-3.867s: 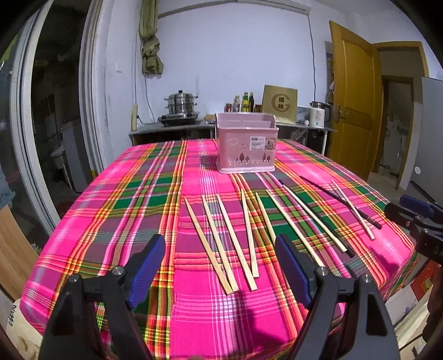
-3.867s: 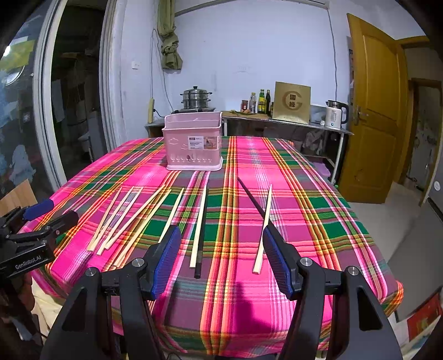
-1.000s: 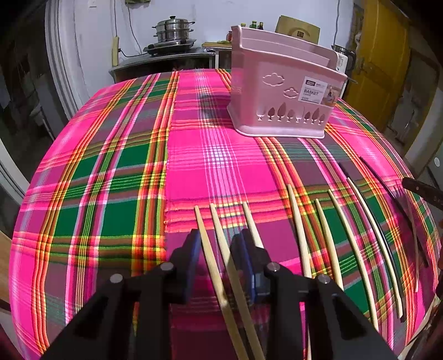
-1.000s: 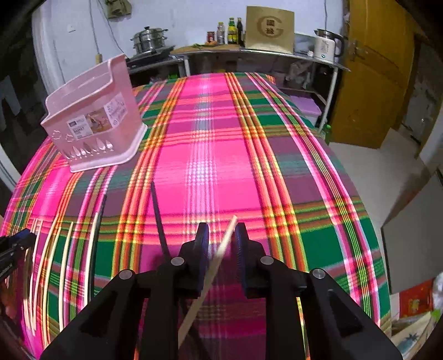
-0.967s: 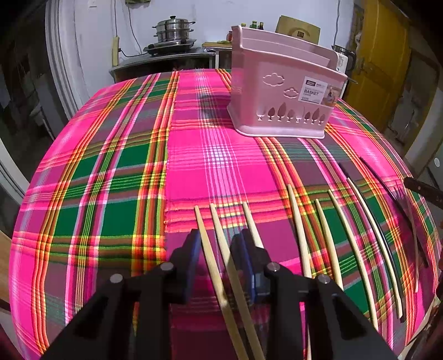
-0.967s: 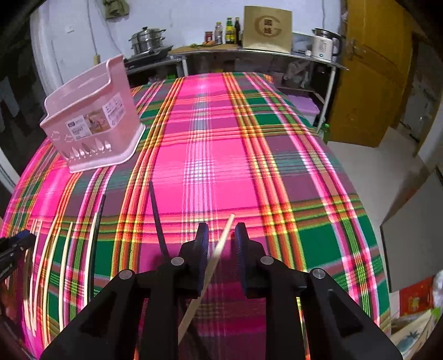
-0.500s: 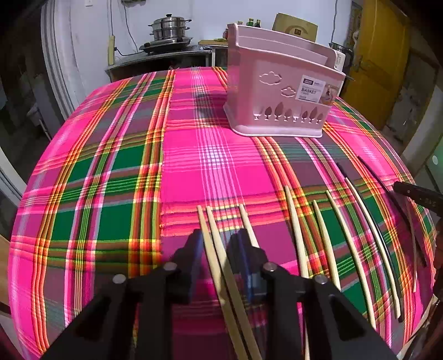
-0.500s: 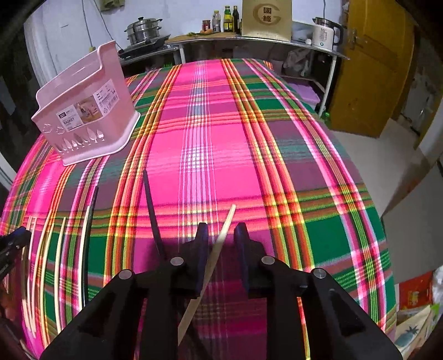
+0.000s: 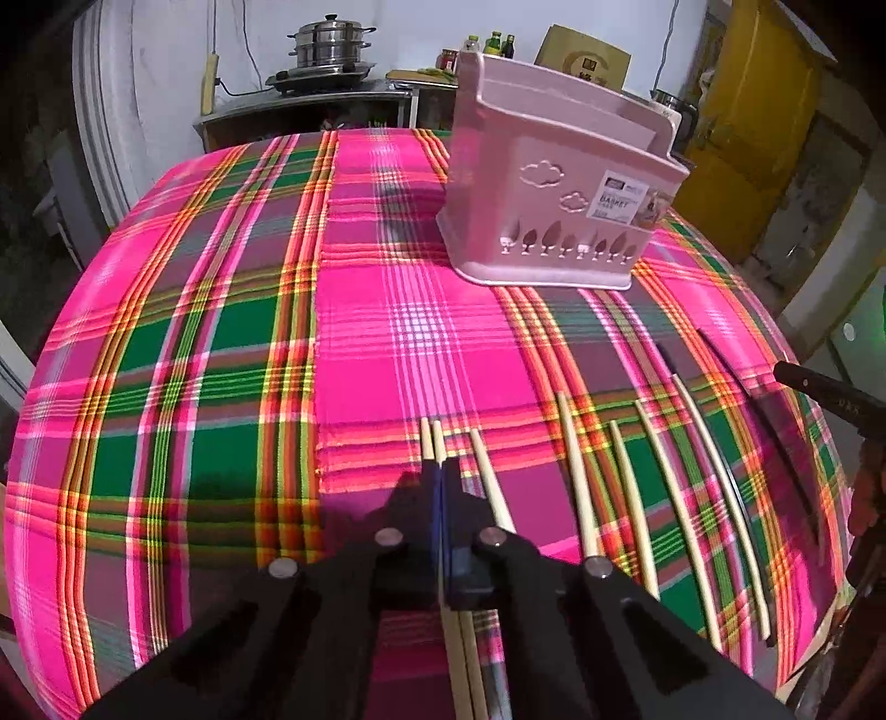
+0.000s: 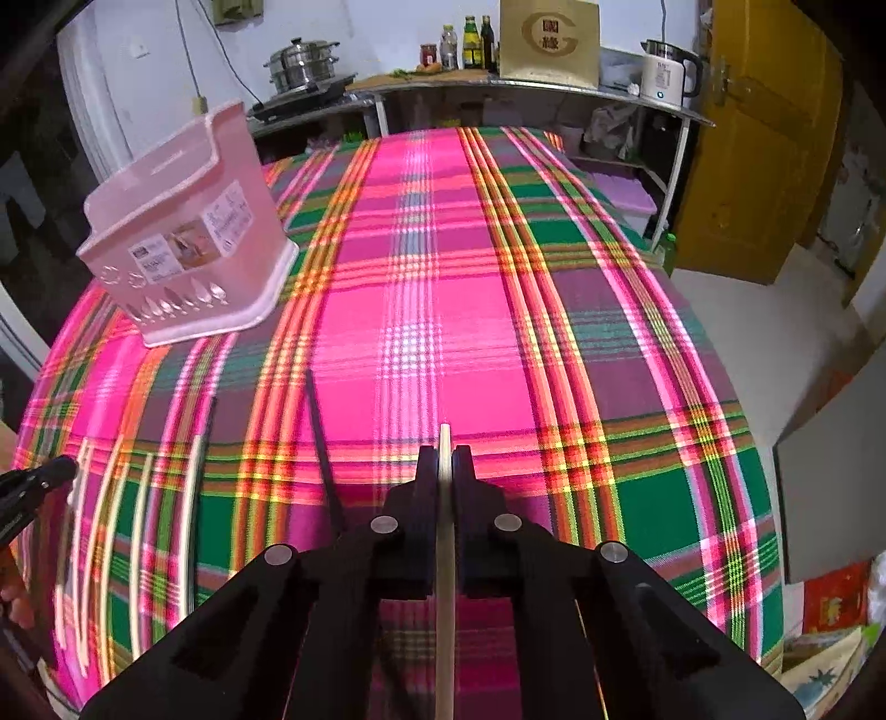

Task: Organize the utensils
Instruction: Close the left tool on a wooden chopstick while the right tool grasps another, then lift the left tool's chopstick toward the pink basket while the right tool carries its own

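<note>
Only the left wrist view shows the row of pale chopsticks [image 9: 576, 476] lying on the plaid tablecloth [image 9: 221, 343] near the pink basket [image 9: 559, 205]; the right wrist view shows a kettle [image 10: 667, 72]. The left gripper [image 9: 441, 471] is clamped on two chopsticks [image 9: 432, 440]. The right gripper [image 10: 444, 459] is closed on a single chopstick [image 10: 444, 443], beside a black chopstick [image 10: 321, 443] on the cloth.

A home kitchen: a stacked steel steamer pot [image 10: 302, 66] on a cooktop, sauce bottles [image 10: 470, 47] and an electric kettle [image 10: 667, 72] line the counter [image 10: 498, 88] behind a table [image 10: 443, 277] under plaid cloth, beside a yellow wooden door [image 10: 758, 138]
</note>
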`<state>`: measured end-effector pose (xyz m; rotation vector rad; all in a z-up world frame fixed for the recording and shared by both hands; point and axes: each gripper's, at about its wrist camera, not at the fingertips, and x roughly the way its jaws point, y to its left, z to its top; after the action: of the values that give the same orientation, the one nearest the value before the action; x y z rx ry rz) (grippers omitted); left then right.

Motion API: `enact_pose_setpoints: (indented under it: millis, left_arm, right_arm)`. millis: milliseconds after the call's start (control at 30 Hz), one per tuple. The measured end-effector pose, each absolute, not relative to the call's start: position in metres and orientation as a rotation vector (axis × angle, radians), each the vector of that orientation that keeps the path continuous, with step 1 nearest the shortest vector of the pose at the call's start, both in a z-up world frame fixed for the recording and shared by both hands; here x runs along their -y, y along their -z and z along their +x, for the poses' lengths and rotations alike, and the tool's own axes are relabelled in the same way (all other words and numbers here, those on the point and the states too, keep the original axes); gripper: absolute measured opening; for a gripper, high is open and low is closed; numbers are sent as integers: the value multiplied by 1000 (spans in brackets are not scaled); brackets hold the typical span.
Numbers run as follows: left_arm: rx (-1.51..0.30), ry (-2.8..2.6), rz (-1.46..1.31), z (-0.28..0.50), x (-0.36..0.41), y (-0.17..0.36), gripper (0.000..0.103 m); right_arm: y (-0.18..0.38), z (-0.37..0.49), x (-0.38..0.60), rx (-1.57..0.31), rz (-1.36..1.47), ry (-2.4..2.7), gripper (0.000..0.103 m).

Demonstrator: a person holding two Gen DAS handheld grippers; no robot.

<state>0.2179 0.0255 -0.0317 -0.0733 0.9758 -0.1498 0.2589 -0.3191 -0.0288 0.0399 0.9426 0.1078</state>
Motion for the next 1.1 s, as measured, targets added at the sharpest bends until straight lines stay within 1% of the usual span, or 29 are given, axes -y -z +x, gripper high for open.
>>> enact_pose_setpoints:
  millis: [167, 300, 333, 367, 433, 600, 733, 800, 833, 867, 967, 1100]
  left_arm:
    - [-974, 151, -68, 212, -27, 30, 0]
    - [-1007, 157, -44, 213, -25, 37, 1]
    - [-999, 157, -48, 212, -26, 36, 3]
    - [-1009, 154, -47, 213, -26, 37, 10]
    - [-1012, 138, -25, 215, -23, 38, 17]
    - [-1002, 92, 64, 220, -15, 38, 19]
    - [-1014, 96, 91, 229, -13, 38, 19]
    - [-1022, 108, 83, 232, -13, 38, 12]
    - [-1027, 118, 81, 233, -13, 38, 7]
    - [-1030, 117, 85, 233, -12, 38, 6]
    - [-1026, 135, 64, 232, -13, 35, 5]
    - [-967, 154, 26, 223, -18, 16, 5]
  right_arm:
    - [15, 248, 314, -907, 30, -126, 5]
    - [10, 243, 312, -894, 36, -133, 5]
    - [9, 242, 312, -893, 37, -132, 5]
    - [8, 241, 312, -891, 39, -133, 5]
    - [7, 238, 313, -887, 40, -136, 5]
    - [2, 231, 312, -874, 34, -148, 5]
    - [2, 233, 312, -873, 33, -153, 5]
    - [2, 234, 311, -874, 38, -159, 5]
    - [1, 234, 310, -873, 41, -162, 5]
    - [0, 234, 309, -868, 44, -168, 5]
    - [-6, 232, 305, -848, 53, -184, 5]
    - [-17, 226, 296, -812, 54, -222, 5]
